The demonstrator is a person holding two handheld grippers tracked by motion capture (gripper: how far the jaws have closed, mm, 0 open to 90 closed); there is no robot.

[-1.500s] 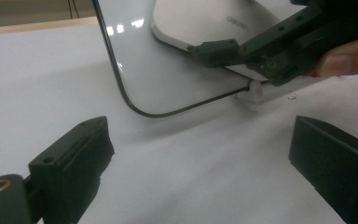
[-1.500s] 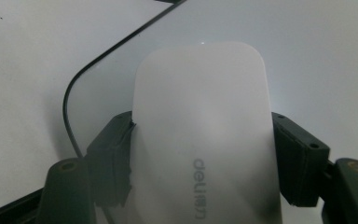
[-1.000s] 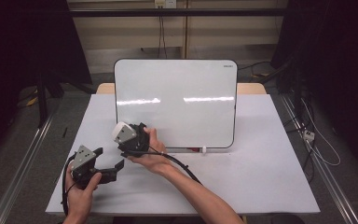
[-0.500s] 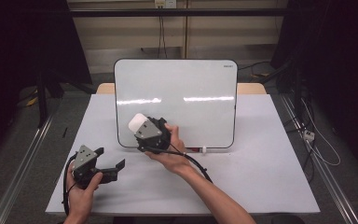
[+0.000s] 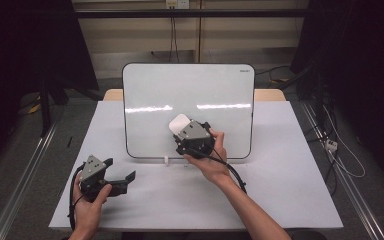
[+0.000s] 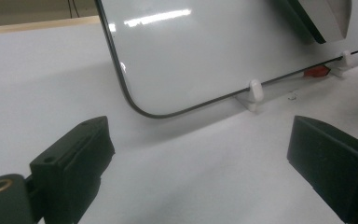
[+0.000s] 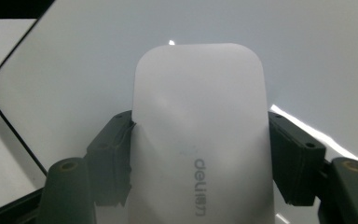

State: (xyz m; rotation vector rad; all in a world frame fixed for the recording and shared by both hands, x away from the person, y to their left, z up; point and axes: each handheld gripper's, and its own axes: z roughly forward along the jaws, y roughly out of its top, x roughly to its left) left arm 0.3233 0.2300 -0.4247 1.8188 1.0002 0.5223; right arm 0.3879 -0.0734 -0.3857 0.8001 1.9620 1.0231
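A white-faced whiteboard with a black rim stands upright on the table. My right gripper is shut on a white eraser and holds it against the board's lower middle. In the right gripper view the eraser, marked "deli", sits between both jaws of the right gripper with the whiteboard behind it. My left gripper rests low at the front left, open and holding nothing. In the left gripper view the left gripper has its jaws wide apart, facing the whiteboard's lower corner.
The table is covered in white. Small white feet prop the board, and a red item lies at its base. A metal rail runs along the floor at left, and cables lie at right.
My right gripper has carried the eraser rightward and a little upward across the board. The left gripper has stayed where it was.
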